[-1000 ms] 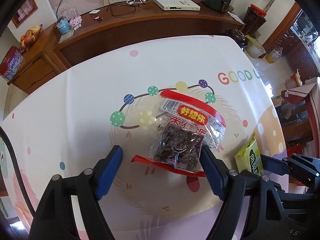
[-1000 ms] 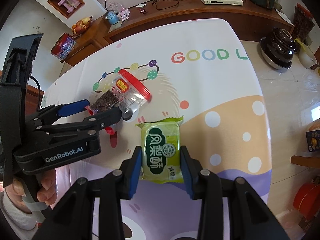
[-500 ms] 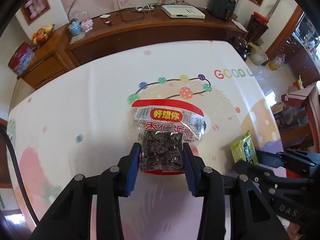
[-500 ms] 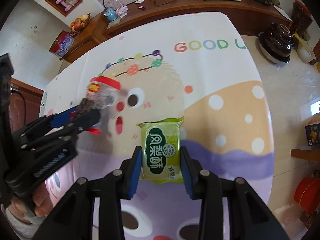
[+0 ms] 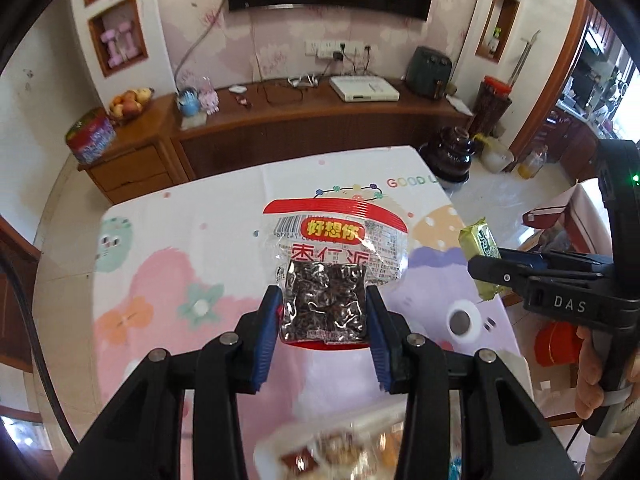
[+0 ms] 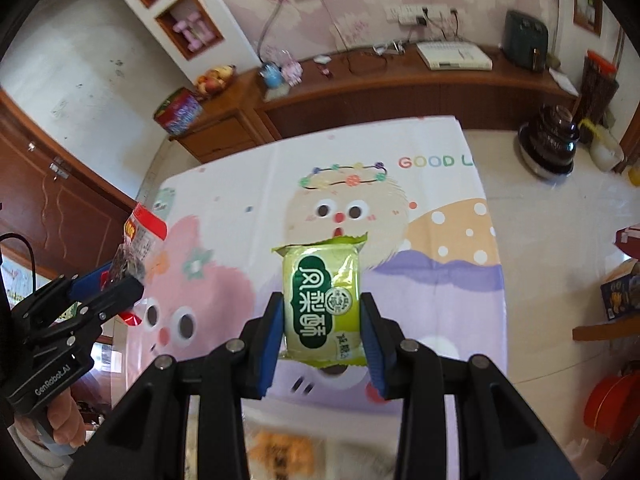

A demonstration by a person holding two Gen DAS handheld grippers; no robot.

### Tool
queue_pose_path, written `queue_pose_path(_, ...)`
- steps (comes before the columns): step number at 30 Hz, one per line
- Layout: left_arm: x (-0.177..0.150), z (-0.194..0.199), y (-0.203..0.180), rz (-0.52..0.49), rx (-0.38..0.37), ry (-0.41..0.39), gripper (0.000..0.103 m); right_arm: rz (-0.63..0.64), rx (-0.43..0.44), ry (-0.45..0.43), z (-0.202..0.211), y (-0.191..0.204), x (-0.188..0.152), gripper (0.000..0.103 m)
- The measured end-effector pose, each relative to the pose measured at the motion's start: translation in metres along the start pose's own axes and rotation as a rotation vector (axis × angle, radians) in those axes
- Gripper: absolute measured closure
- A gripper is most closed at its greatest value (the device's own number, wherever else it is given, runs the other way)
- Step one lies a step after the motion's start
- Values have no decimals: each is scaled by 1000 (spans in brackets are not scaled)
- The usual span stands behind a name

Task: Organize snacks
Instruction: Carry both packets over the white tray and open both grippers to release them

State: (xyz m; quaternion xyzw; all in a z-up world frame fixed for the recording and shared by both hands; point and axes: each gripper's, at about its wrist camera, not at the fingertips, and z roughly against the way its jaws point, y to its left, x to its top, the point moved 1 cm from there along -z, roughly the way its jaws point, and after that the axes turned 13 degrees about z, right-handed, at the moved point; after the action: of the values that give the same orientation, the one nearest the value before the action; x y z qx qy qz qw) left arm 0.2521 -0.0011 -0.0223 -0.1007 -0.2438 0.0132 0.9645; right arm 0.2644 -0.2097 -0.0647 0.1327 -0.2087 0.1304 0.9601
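behind everything runs a long wooden sideboard under a dark wall screen, and below me the worktop [image 6: 460,208] wears a pastel cartoon cloth that looks bare of snacks across the part i can see. my left claw [image 5: 322,316] is clamped on the lower end of the red-topped date snack packet [image 5: 336,264], which hangs in the air above the cloth's middle. my right claw [image 6: 322,322] is pinched on both sides of the green pastry packet [image 6: 322,300], also held clear of the cloth. so both pickups look done to me. what's left is the putting away: at the near edge, under both claws, i can make out a blurred heap or tray of other snacks [image 5: 340,448], too smeared to name. i judge that's where these two belong, and neither has been released there yet.
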Motion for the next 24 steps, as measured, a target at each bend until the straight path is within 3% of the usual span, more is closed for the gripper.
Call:
queue_pose_path(9,-76,95,14,-7,5,-109,64,75,27,-75,61,67,-53,66)
queue_pose_path(14,-107,117,16,6,-25,-129,63,116,45,-121,89,96,-82,66)
queue_pose_path(24,-161,118,12,52,-43,-154,63,155,31,-191,114,123,-127,66)
